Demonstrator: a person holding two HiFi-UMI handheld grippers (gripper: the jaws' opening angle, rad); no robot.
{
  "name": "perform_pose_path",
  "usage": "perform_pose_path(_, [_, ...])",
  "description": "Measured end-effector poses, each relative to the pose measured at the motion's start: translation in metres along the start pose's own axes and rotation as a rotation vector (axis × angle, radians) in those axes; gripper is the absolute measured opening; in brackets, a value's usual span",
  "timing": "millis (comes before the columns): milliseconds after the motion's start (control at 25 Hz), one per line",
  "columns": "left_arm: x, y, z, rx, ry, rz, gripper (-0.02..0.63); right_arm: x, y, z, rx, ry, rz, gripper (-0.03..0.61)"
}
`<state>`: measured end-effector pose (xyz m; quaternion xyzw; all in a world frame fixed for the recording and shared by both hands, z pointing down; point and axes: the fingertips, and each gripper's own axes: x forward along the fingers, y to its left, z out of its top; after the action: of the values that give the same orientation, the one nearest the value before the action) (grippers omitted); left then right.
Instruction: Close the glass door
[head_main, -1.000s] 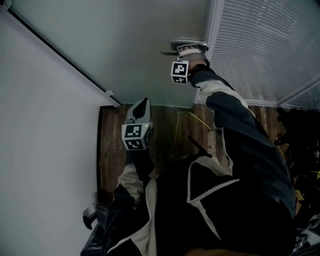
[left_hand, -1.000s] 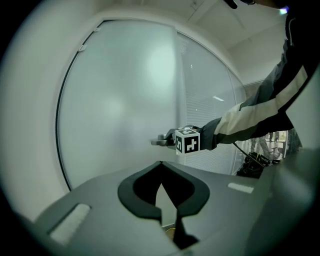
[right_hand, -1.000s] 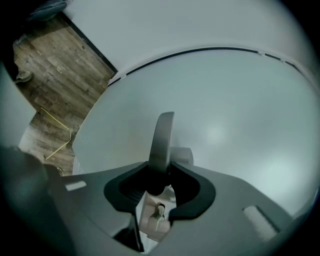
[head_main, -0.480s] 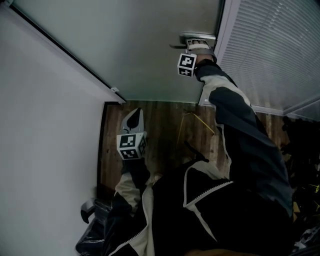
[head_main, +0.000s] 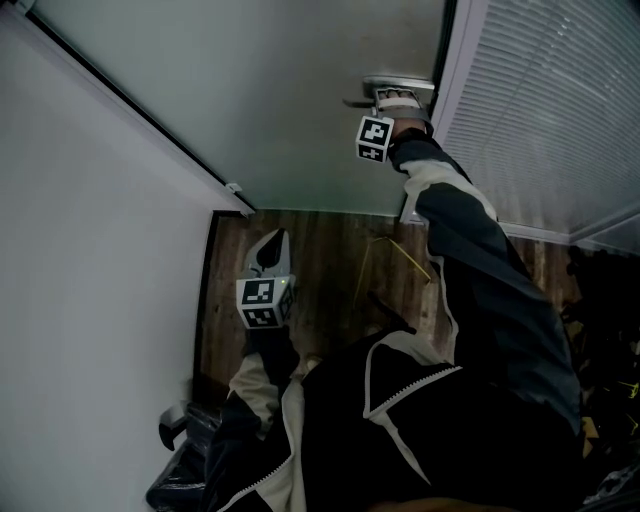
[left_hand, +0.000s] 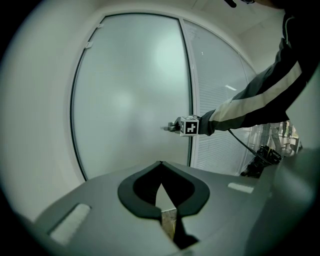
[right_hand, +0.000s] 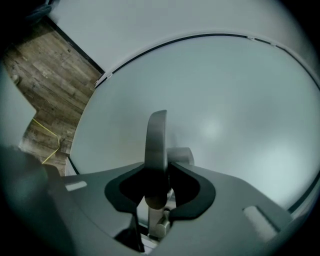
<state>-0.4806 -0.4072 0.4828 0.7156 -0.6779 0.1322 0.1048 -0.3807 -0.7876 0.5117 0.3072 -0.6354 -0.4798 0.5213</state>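
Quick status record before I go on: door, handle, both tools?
glass door: frosted, edge beside the blind-covered panel; latched or not, cannot tell
door handle: metal lever near the door's edge
right tool: jaws have just been closing, now gripping the door handle
left tool: jaws together, empty, low above the wood floor

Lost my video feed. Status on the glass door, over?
Right gripper clamped on door handle, jaws just closed tighter. Left gripper shut, empty, held low. Glass door looks nearly shut. Nothing seen blocking it.
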Motion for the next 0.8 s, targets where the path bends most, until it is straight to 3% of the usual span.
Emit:
perform_pose_path(160, [0.003, -0.006, 0.002, 0.004, 0.003, -0.001, 0.006, 0.0, 0.002, -0.003, -0.021, -0.005, 0.011, 0.112])
perform_pose_path(240, [0.004, -0.007, 0.001, 0.011, -0.003, -0.01, 0.006, -0.001, 0.006, -0.004, -0.026, -0.011, 0.039, 0.152])
perform_pose_path(320, [0.005, -0.01, 0.0, 0.013, 0.001, -0.024, 0.006, -0.006, 0.007, -0.004, 0.005, -0.027, 0.062, 0.177])
perform_pose_path(480, [0.01, -0.019, 0.004, 0.005, 0.002, -0.05, 0.006, -0.031, -0.003, -0.003, 0.116, -0.08, 0.049, 0.166])
perform_pose_path(560, [0.014, -0.022, 0.009, -0.002, -0.009, -0.066, 0.006, -0.053, -0.009, 0.002, 0.234, -0.148, 0.037, 0.159])
perform_pose_path(600, [0.016, -0.024, 0.013, -0.006, -0.018, -0.074, 0.006, -0.068, -0.013, 0.005, 0.325, -0.191, 0.035, 0.111])
perform_pose_path(720, [0.029, -0.029, 0.025, -0.011, -0.053, -0.1, 0.006, -0.116, -0.021, 0.01, 0.669, -0.317, 0.067, 0.022])
perform_pose_path(800, [0.039, -0.033, 0.03, -0.017, -0.078, -0.125, 0.006, -0.151, -0.022, 0.014, 0.879, -0.401, 0.111, 0.011])
